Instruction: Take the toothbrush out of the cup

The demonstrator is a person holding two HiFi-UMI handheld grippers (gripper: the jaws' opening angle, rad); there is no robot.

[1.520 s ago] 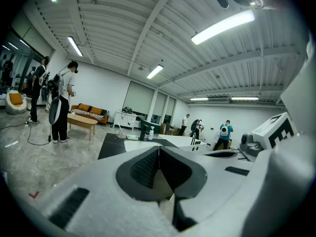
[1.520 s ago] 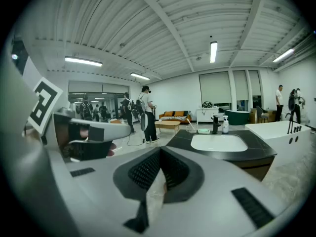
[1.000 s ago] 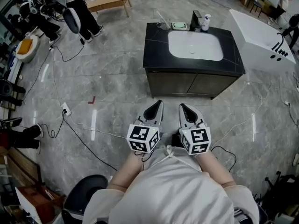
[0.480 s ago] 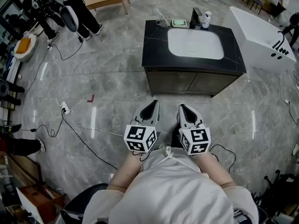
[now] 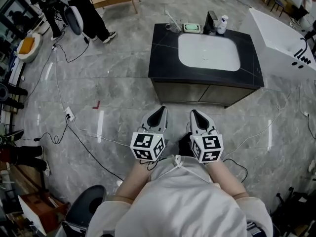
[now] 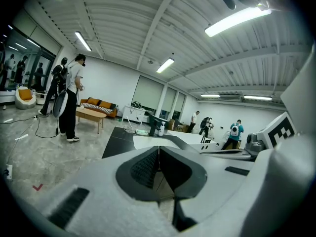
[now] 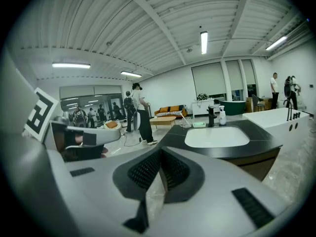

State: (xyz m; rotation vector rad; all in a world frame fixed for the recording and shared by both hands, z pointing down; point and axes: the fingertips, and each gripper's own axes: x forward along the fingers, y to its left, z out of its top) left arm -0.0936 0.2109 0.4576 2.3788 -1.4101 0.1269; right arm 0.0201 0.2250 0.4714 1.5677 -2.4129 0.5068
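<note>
A toothbrush [image 5: 170, 19] leans in a clear cup [image 5: 173, 27] at the back left corner of the black vanity counter [image 5: 164, 53]. In the right gripper view the toothbrush [image 7: 185, 121] appears small and far off. The left gripper view shows the cup [image 6: 128, 127] far off too. My left gripper [image 5: 162, 110] and right gripper [image 5: 193, 113] are held side by side close to my body, well short of the vanity. Both are shut with nothing between the jaws. The shut jaws fill the lower part of the left gripper view [image 6: 159, 147] and of the right gripper view [image 7: 160, 152].
The counter holds a white sink [image 5: 208, 52], a green soap dish [image 5: 191, 28], a black faucet [image 5: 209, 20] and a soap bottle [image 5: 222, 24]. A white bathtub [image 5: 284, 36] stands to the right. Cables [image 5: 84, 142] run across the marble floor. A person [image 5: 86, 9] stands at far left.
Both grippers have stayed shut in the same place before my body. The head view has shifted slightly, so the vanity sits a little lower and the standing person has moved.
</note>
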